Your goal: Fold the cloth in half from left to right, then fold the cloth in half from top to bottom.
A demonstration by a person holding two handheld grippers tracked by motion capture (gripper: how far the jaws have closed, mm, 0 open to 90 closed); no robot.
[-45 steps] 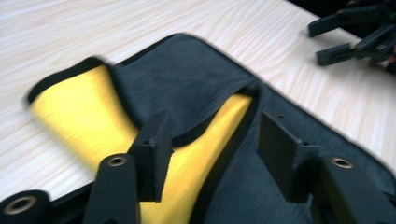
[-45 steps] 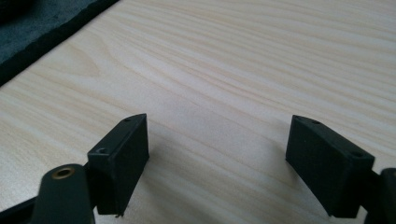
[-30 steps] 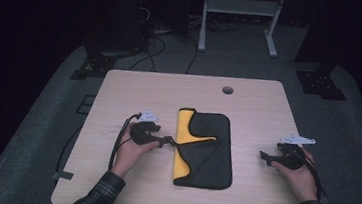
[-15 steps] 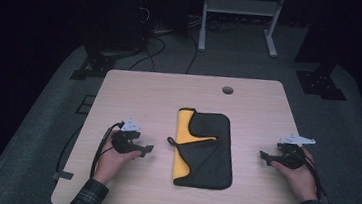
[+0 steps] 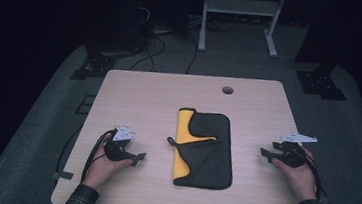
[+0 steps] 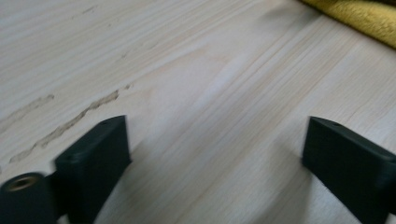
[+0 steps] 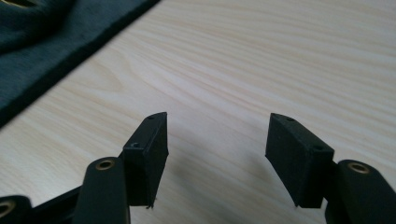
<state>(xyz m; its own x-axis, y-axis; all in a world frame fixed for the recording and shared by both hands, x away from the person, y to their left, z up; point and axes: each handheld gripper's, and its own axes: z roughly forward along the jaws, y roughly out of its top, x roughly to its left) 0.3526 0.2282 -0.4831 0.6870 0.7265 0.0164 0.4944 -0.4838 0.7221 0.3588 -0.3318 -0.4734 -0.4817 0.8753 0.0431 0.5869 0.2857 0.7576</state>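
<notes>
dark floor and stands ring a pale wooden table [image 5: 134, 92]. at its middle lies a folded black and yellow cloth [image 5: 209, 152], flat, untouched. well apart to its left, the left gripper [image 5: 138, 157] rests low, jaws just opened wide, nothing between them. well to the cloth's right, the right gripper [image 5: 264, 153] has jaws just narrowing, still parted over bare wood.

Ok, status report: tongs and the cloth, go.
Left tongs just opened, nothing between them, apart from the cloth. Right tongs open, just narrowed, nothing between them. Cloth folded flat mid-table, black over yellow. Nothing in the way.
</notes>
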